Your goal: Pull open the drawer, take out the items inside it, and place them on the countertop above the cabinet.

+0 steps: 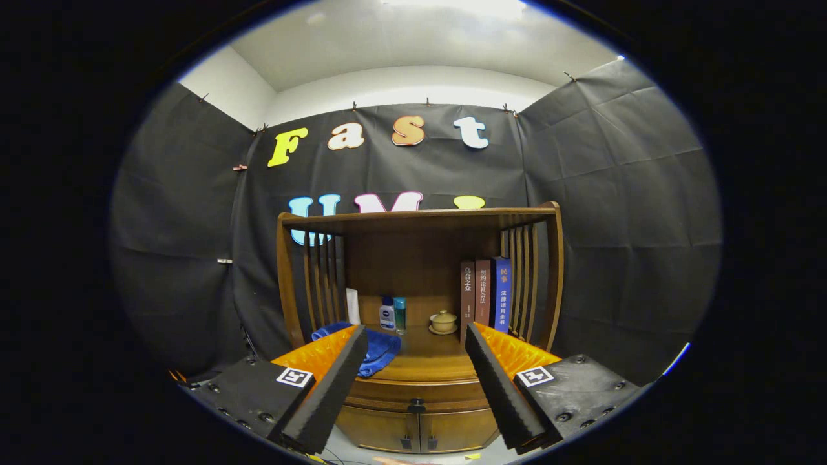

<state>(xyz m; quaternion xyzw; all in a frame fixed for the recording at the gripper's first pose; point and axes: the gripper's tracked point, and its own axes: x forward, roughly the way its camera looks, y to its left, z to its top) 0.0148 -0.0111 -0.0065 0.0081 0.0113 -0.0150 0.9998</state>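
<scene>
A wooden cabinet [420,284] stands ahead of me against the booth wall, with slatted sides and a roofed shelf. Below its countertop [429,361] runs a shut drawer [413,392] with a small dark knob [417,405]. My gripper [417,336] is open with nothing between its fingers, held back from the cabinet; the drawer front shows between and below the fingertips. What the drawer holds is hidden.
On the countertop lie a blue cloth [378,349] at the left, two small bottles [393,314], a lidded ceramic pot [443,321] and three upright books [486,294] at the right. Two lower cabinet doors [420,431] sit under the drawer.
</scene>
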